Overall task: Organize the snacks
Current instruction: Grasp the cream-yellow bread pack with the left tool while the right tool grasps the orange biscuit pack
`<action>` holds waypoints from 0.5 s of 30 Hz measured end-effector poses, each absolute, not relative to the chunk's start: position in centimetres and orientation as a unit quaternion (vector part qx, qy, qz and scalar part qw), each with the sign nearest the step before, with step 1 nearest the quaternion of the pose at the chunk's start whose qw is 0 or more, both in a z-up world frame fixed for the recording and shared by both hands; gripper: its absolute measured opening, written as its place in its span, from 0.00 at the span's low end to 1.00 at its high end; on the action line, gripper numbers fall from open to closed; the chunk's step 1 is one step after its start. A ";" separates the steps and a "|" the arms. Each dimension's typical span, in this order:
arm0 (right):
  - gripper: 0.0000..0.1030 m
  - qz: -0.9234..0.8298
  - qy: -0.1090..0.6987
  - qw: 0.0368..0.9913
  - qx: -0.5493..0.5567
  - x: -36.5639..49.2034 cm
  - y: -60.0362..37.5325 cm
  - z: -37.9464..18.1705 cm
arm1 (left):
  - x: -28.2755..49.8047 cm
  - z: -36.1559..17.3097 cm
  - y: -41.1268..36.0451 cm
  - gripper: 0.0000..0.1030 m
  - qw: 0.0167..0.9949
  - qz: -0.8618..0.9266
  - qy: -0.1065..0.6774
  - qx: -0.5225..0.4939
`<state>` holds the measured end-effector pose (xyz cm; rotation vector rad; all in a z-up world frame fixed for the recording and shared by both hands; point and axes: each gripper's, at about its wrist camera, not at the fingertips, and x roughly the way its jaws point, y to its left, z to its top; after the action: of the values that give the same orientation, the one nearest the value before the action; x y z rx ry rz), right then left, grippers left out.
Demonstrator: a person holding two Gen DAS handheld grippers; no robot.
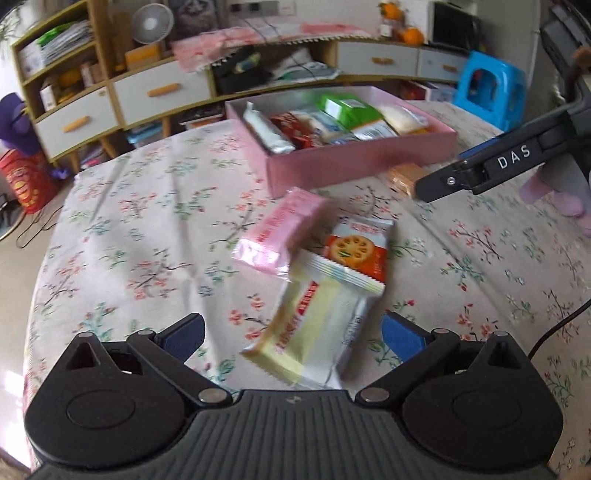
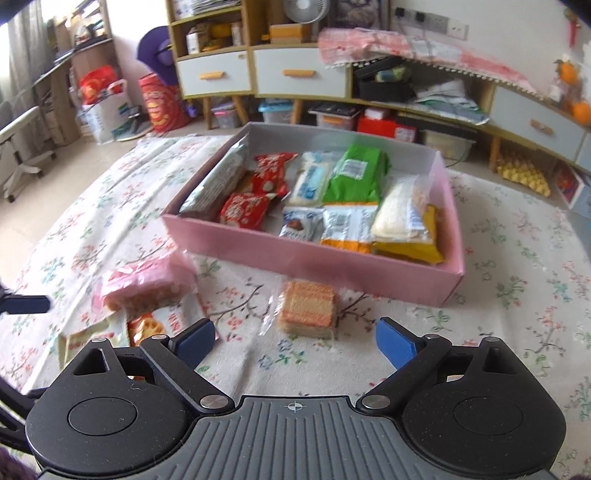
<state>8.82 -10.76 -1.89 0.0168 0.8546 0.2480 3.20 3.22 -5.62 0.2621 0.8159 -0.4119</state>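
A pink box (image 1: 362, 158) (image 2: 314, 258) holding several snack packs stands on the flowered cloth. In front of it lie a pink wafer pack (image 1: 284, 230) (image 2: 144, 284), an orange cracker pack (image 1: 360, 249) (image 2: 147, 328) and a pale yellow pack (image 1: 314, 328). A clear-wrapped wafer block (image 2: 306, 308) (image 1: 406, 177) lies near the box's front wall. My left gripper (image 1: 291, 336) is open, with the yellow pack between its fingers. My right gripper (image 2: 295, 341) is open just above the wafer block; it also shows in the left wrist view (image 1: 436, 182).
The flowered cloth (image 1: 147, 221) covers the table. Behind it stand low cabinets with drawers (image 2: 303, 74), shelves, a fan (image 1: 151, 22), a blue stool (image 1: 491, 85) and red bags (image 2: 159, 103) on the floor.
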 end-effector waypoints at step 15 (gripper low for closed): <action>0.88 0.068 0.489 0.863 0.108 11.2 -5.1 -2.5 | 3.4 -5.3 4.5 0.51 0.872 -0.181 0.443 0.102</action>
<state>11.17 -5.07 -2.47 0.2269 1.0244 0.1418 3.41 4.45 -5.34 0.2124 0.9260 -0.3788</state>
